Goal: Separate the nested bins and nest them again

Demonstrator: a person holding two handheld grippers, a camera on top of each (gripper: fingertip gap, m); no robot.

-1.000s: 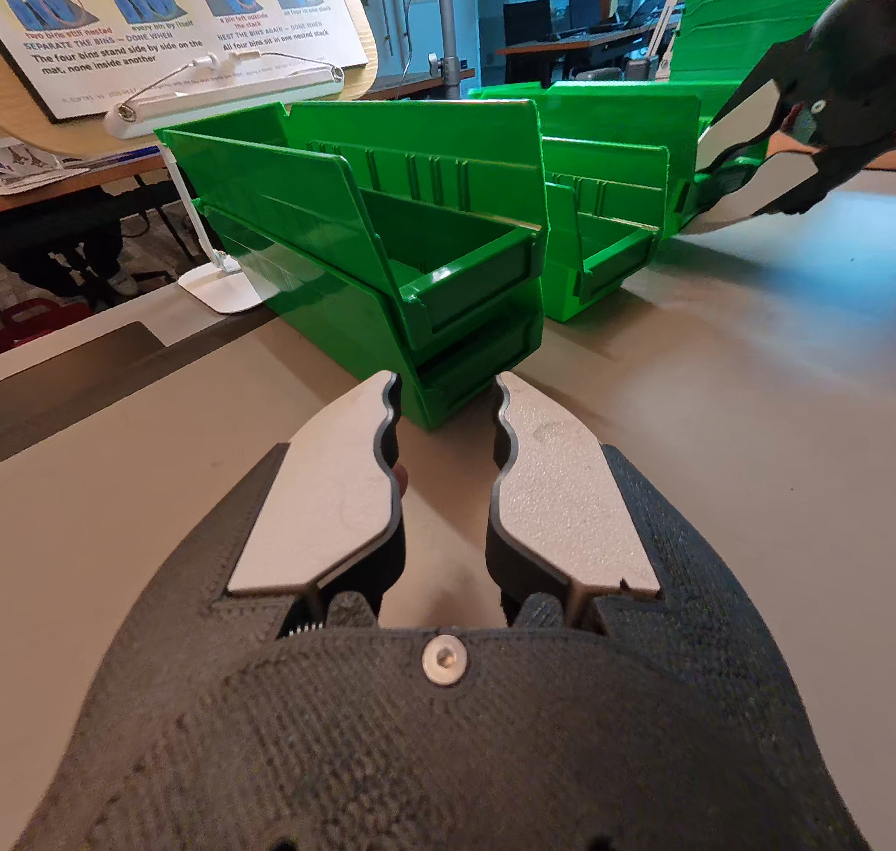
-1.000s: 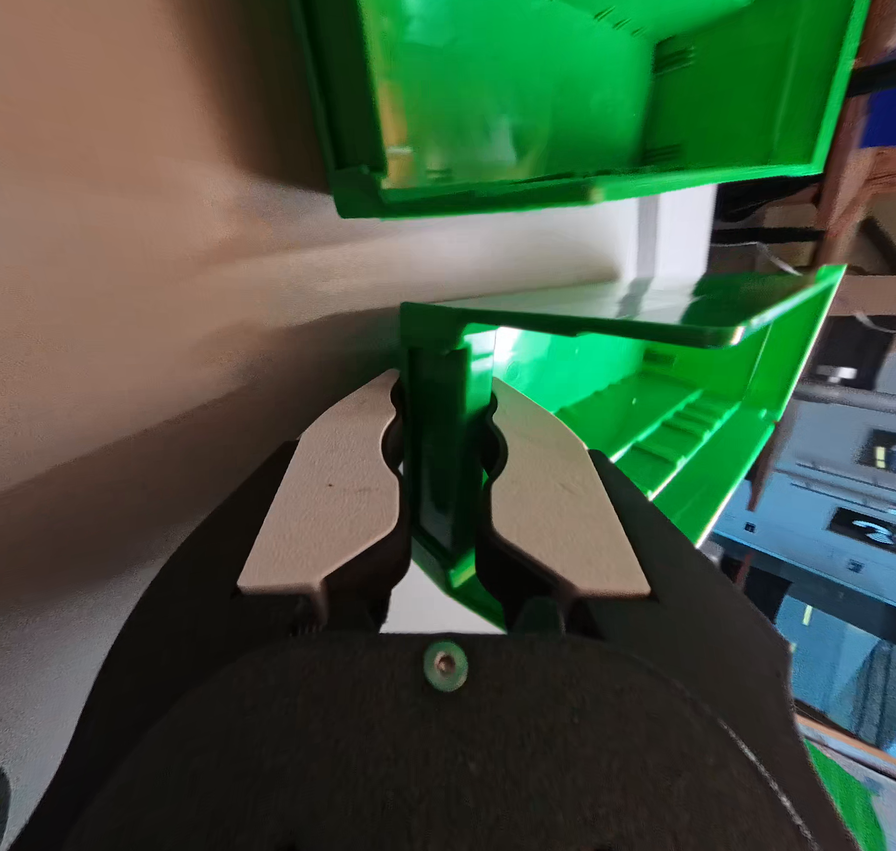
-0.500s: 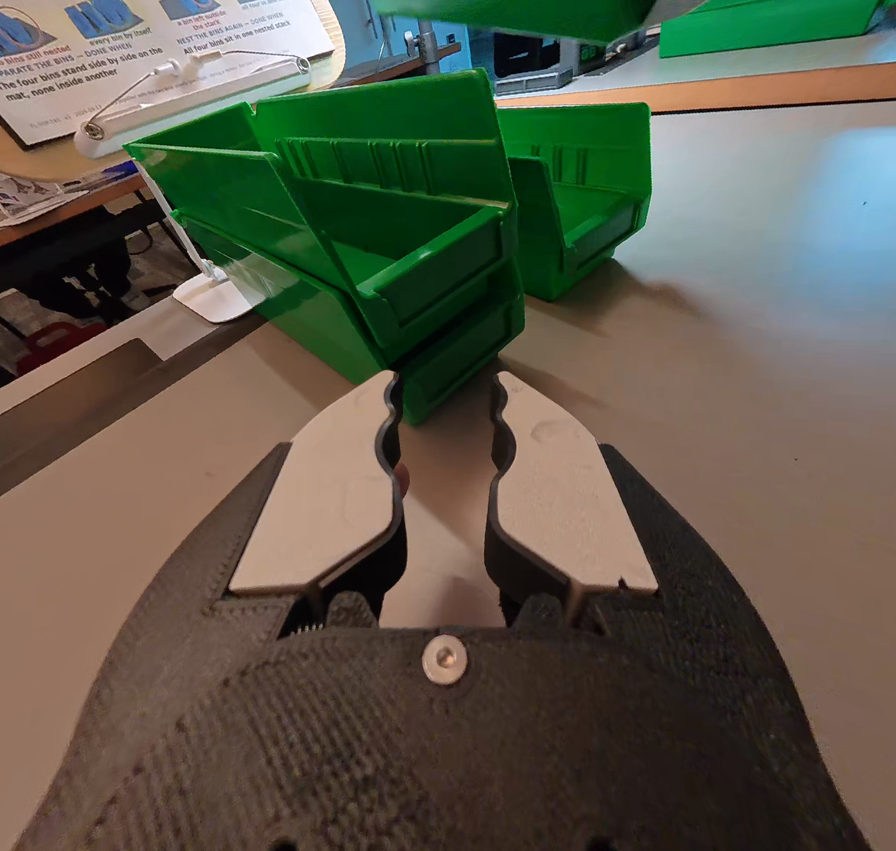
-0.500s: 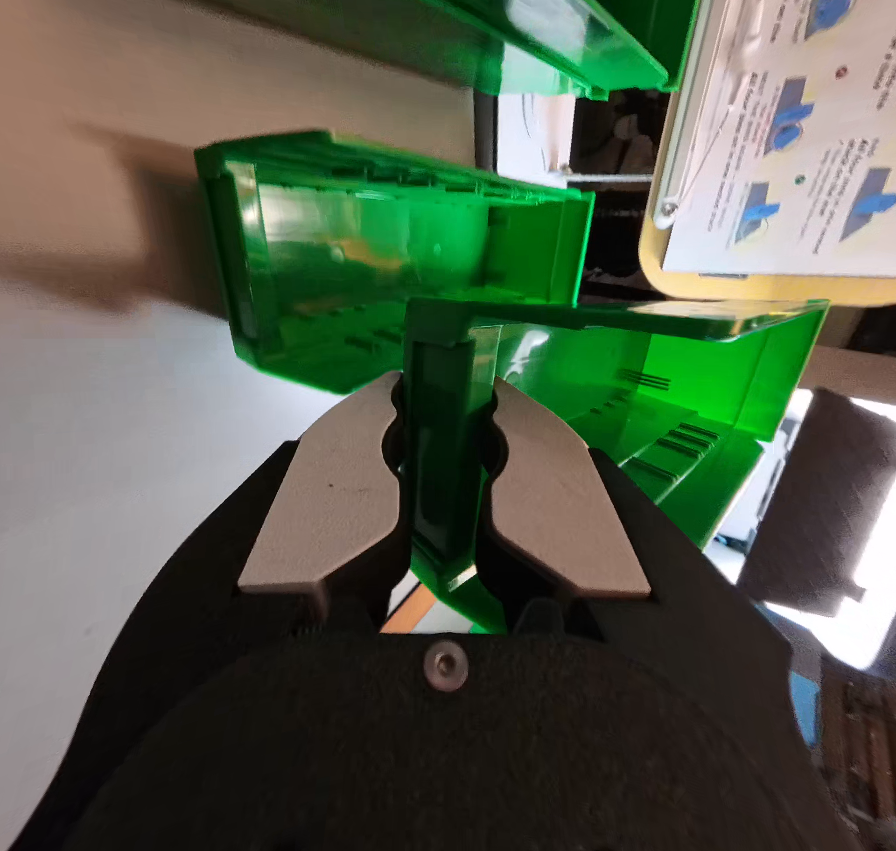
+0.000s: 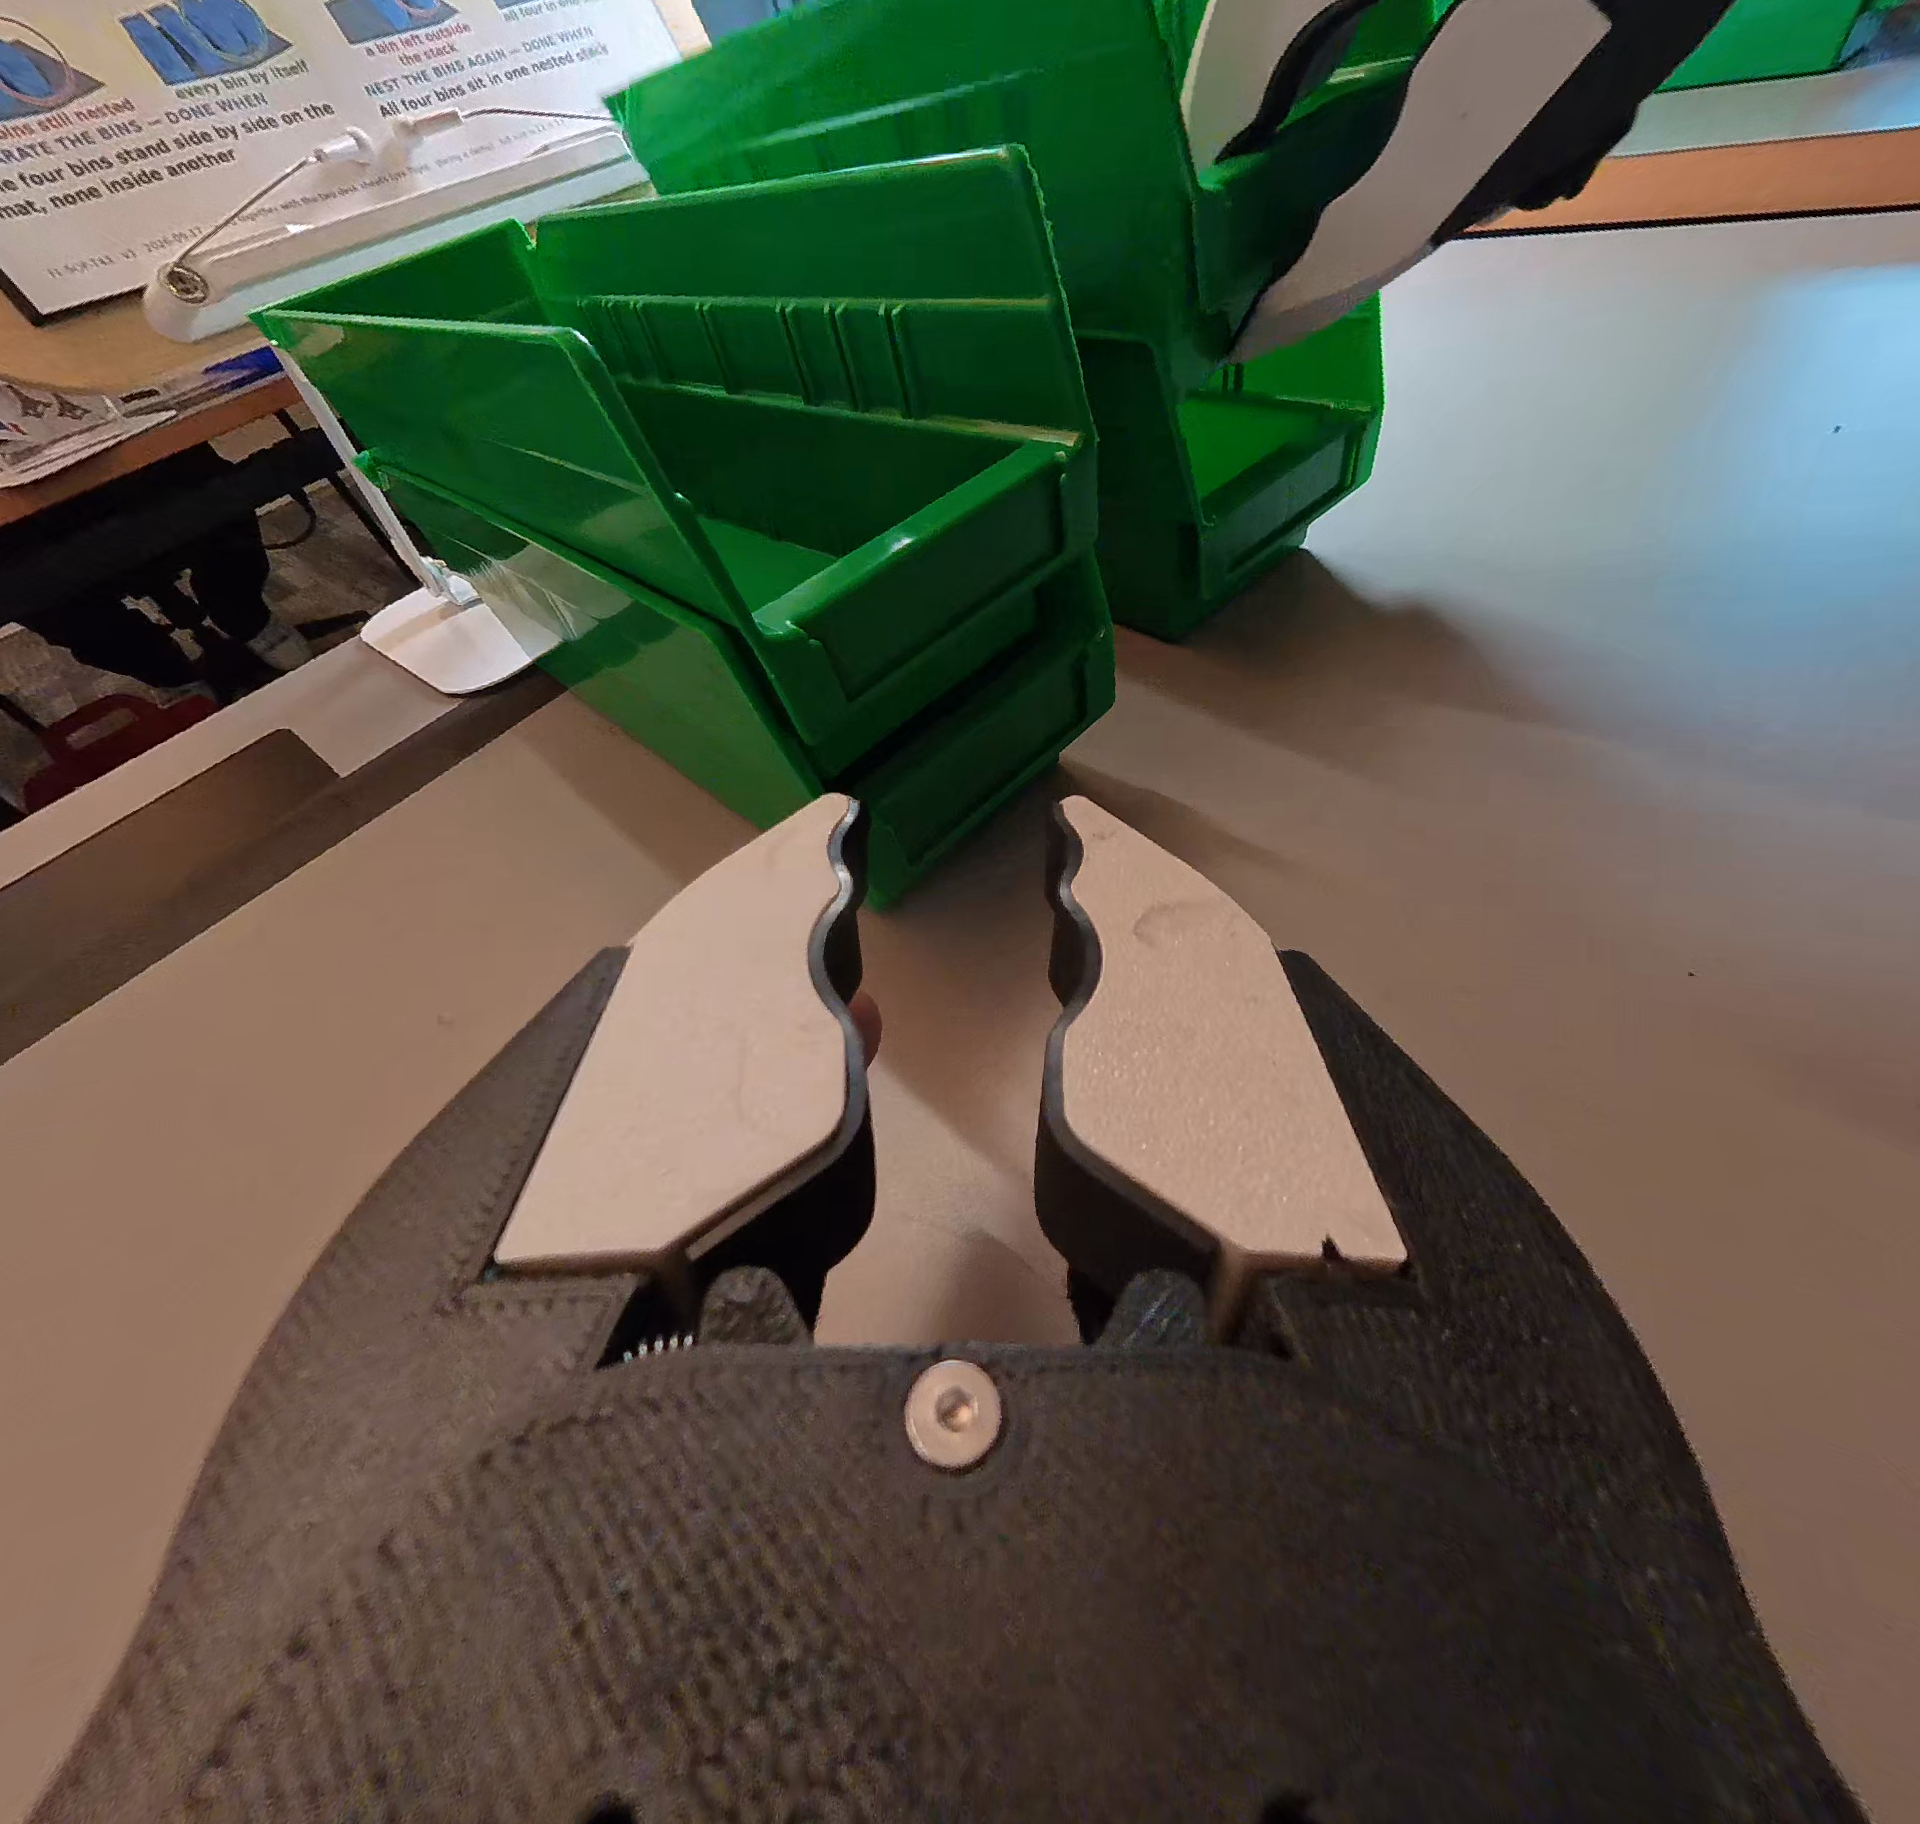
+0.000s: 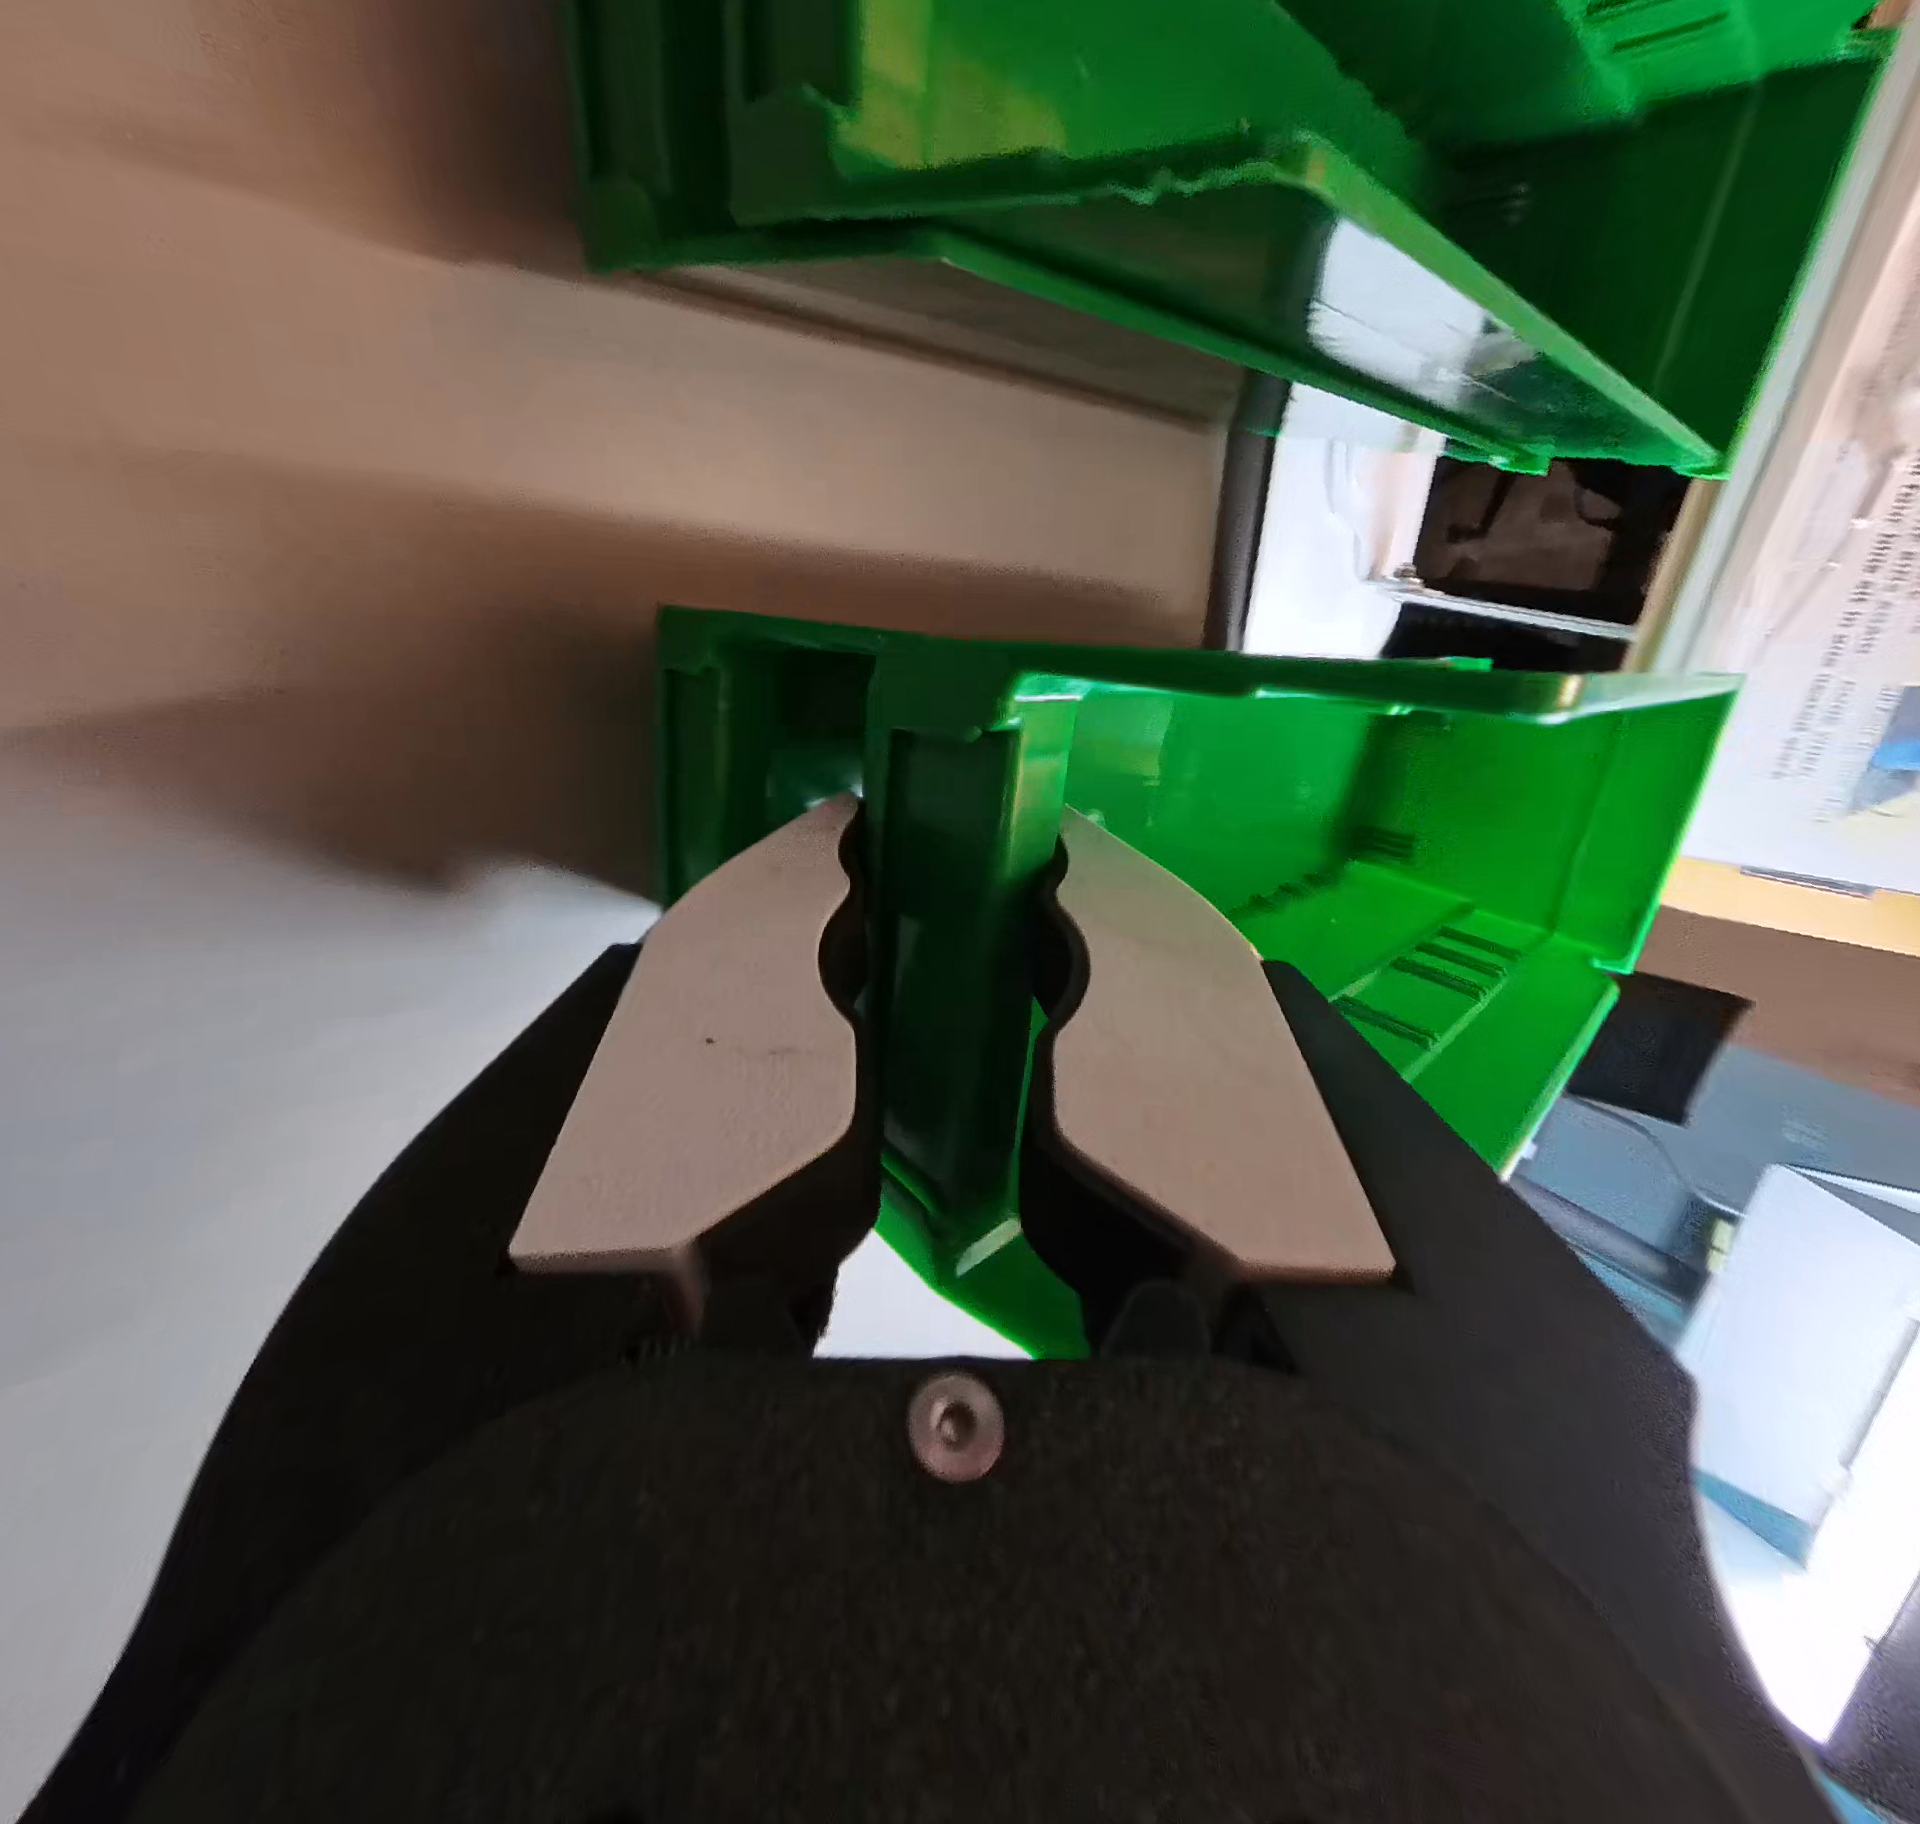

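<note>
Left gripper (image 5: 951,839): fingers apart, empty, just in front of the nested pair (image 5: 790,527) on the table (image 5: 1558,839).
Right gripper (image 6: 956,839): fingers clamped on a green bin (image 6: 1299,839) wall, over the far bin (image 5: 1268,486).

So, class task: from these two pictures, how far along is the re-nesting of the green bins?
Done: one bin already sits nested in another, the near pair. In hand: the right gripper is shut on the carried bin, partly lowered into the far bin. Left: seat it, then merge both pairs into one stack. The left gripper is open, idle.
</note>
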